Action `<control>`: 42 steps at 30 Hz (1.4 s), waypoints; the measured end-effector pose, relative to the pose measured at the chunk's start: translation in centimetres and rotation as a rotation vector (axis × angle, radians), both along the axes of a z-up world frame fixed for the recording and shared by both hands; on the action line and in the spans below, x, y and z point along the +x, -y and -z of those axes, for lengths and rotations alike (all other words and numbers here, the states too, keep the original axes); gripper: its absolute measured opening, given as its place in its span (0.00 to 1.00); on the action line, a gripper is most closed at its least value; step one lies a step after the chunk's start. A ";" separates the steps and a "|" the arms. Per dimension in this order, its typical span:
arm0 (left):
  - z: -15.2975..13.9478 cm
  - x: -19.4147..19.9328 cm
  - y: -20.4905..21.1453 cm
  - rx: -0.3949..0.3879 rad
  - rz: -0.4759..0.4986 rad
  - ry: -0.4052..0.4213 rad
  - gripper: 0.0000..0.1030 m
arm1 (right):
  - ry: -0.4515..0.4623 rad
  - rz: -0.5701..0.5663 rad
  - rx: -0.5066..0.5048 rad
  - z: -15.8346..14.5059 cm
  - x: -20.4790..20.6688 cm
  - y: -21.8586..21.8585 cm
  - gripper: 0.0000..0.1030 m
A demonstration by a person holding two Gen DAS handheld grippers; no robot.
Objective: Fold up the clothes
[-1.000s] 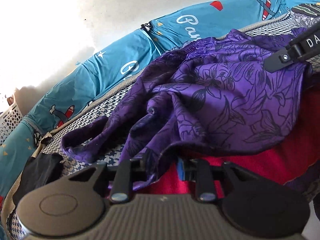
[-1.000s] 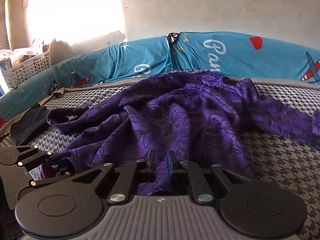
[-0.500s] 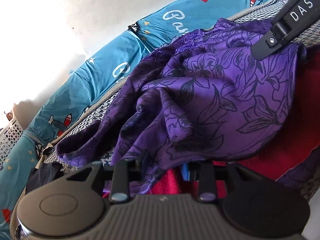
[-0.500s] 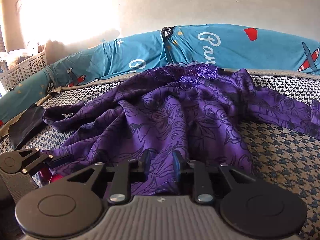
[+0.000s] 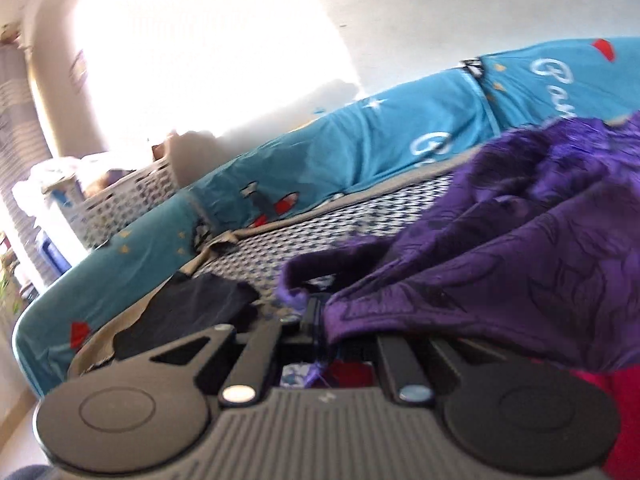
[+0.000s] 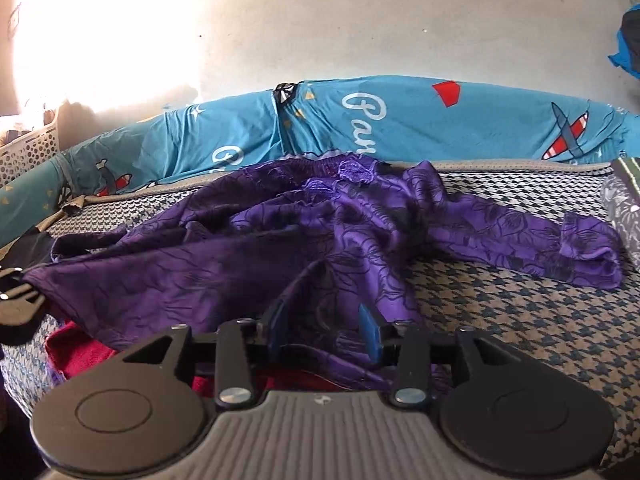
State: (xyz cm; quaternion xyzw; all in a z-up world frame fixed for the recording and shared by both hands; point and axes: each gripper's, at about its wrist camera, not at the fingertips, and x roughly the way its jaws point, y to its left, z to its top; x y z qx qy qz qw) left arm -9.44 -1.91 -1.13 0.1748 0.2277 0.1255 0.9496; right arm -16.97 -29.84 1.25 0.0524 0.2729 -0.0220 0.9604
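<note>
While harsh light is washing out the left part of the pale plaster wall (image 6: 360,20), a blue-and-beige houndstooth woven bed surface (image 6: 520,300) is filling the foreground in both wrist views. Teal printed fabric with white lettering and red aeroplanes (image 6: 420,120) is running along the far edge of that surface, against the wall. A white perforated plastic laundry basket (image 5: 128,196) is sitting off the far left end, with something piled in it that is too blurred to name. A dark grey-black cloth (image 5: 192,316) is lying on the left side of the surface, near the teal fabric.

The purple satin garment with black floral outlines (image 6: 320,232) is lying crumpled across the middle of the surface, one sleeve stretching right towards a grey patterned roll (image 6: 624,208) at the edge. A bright red-pink cloth (image 6: 76,352) is peeking out beneath the garment's near hem.

The left gripper (image 5: 316,320) is clamped tight on the garment's left hem corner; that view is motion-blurred, so the pinched fold is probably thin. The same gripper is showing at the left edge of the right view, with the hem pulled taut to it. The right gripper (image 6: 324,328) is parting its blue pads (image 6: 368,332), with garment folds lying loose between them, blocking sight of the surface below.
</note>
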 end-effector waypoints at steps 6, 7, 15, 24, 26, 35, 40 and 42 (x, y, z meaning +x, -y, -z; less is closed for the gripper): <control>-0.2 1.0 -3.6 -0.069 -0.133 -0.020 0.08 | -0.049 0.017 -0.012 0.6 -1.6 1.3 0.39; -0.3 1.0 -4.0 -0.075 -0.144 -0.018 0.08 | -0.057 0.021 -0.017 0.7 -1.9 1.5 0.40; -2.0 1.1 -6.9 -0.182 -0.249 0.017 0.11 | -0.121 0.013 -0.032 1.8 -4.0 2.6 0.47; -2.6 1.1 -8.8 -0.214 -0.317 0.029 0.13 | -0.220 -0.018 -0.094 3.4 -4.0 1.2 0.54; -2.5 1.0 -8.7 -0.210 -0.315 0.023 0.13 | -0.248 -0.010 -0.105 3.7 -3.9 1.2 0.54; -2.9 0.8 -9.2 -0.232 -0.329 0.044 0.19 | -0.293 0.012 -0.071 4.2 -4.2 1.9 0.54; -2.9 0.7 -9.6 -0.247 -0.348 0.048 0.22 | -0.283 0.042 -0.069 4.4 -4.2 2.3 0.54; -2.9 0.7 -9.7 -0.250 -0.351 0.046 0.22 | -0.298 0.023 -0.079 4.6 -4.1 2.1 0.50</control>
